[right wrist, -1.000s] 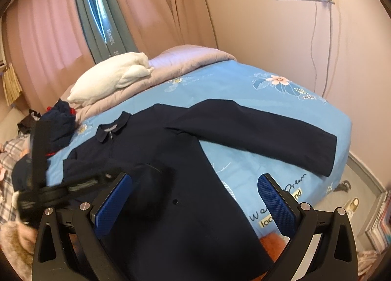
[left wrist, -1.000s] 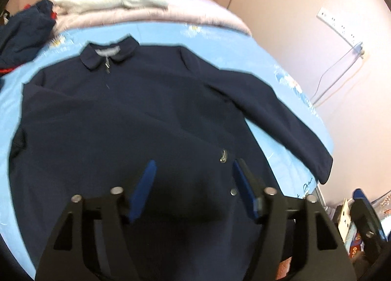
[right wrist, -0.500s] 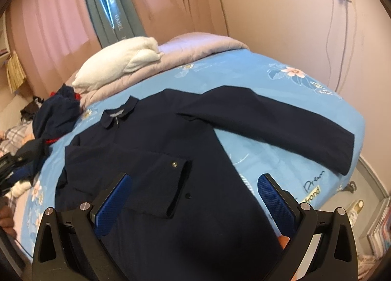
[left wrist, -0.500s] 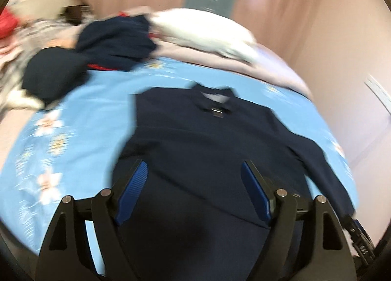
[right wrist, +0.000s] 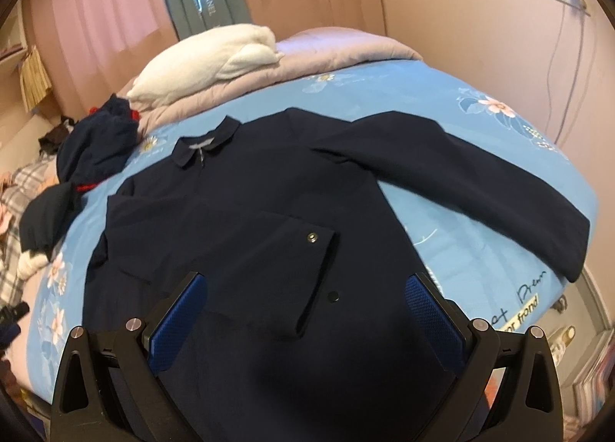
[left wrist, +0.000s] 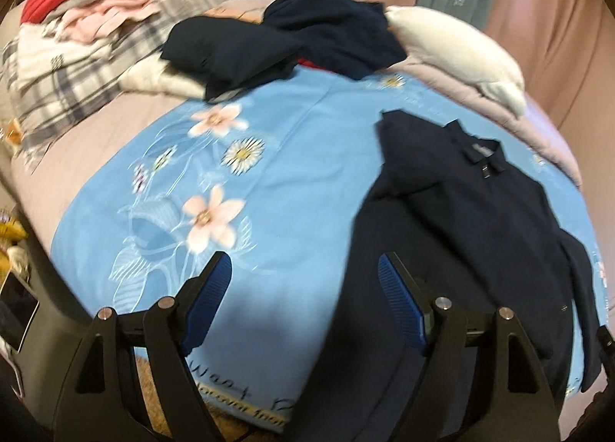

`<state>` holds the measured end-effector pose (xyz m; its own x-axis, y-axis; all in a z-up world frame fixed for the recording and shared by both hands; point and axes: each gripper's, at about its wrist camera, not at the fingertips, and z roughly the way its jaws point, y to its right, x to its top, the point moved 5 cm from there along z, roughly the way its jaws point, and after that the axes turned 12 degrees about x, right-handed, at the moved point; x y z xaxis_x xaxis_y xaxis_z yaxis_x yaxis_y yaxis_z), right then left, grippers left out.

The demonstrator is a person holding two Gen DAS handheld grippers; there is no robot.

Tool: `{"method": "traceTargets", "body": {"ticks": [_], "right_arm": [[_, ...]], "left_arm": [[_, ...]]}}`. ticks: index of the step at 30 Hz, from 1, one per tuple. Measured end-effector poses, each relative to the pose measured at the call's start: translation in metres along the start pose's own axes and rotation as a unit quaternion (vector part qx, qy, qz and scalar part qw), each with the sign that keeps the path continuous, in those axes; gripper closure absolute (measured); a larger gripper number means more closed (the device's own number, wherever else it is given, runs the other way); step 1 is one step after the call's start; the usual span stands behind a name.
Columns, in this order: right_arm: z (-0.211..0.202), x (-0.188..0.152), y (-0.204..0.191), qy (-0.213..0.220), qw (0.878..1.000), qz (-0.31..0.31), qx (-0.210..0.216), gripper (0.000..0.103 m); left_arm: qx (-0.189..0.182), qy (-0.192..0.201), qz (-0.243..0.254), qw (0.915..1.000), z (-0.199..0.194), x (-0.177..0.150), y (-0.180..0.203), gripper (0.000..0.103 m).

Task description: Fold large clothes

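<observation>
There, the navy jacket (right wrist: pixel 246 219) lay flat on the bed's blue floral sheet (left wrist: pixel 292 157), one sleeve folded across its chest. The left gripper (left wrist: pixel 305 294) hung spread and empty over sheet and jacket edge; the right gripper (right wrist: pixel 305 311), tilted downward, gaped empty above the jacket.

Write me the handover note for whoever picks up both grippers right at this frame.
Left gripper: open, nothing between the pads, over the bare blue sheet beside the jacket's edge.
Right gripper: open and empty, above the jacket's lower front.
Navy jacket lies face up on the bed, collar toward the white pillow. One sleeve is folded across the chest, its cuff with the snap lying on the front. The other sleeve is spread out toward the wall side.
Done: first sleeve in.
Left: fold in the second sleeve, then fold the body up.
</observation>
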<state>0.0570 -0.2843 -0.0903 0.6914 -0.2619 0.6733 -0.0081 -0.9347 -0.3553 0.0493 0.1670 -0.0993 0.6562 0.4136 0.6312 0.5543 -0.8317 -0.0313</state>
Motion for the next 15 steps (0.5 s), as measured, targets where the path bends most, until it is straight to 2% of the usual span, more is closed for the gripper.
{"method": "traceTargets", "body": {"ticks": [6,15], "right_arm": [[0.008,-0.002,-0.007,-0.014,1.000,-0.010,-0.001,0.000],[0.012,-0.002,-0.014,-0.019,1.000,-0.015,-0.004,0.000]], "left_arm": [[0.018,-0.006,0.000,0.9998,0.005,-0.015,-0.012,0.024],[0.009,-0.003,0.007,0.9999,0.004,-0.018,-0.009,0.024]]}}
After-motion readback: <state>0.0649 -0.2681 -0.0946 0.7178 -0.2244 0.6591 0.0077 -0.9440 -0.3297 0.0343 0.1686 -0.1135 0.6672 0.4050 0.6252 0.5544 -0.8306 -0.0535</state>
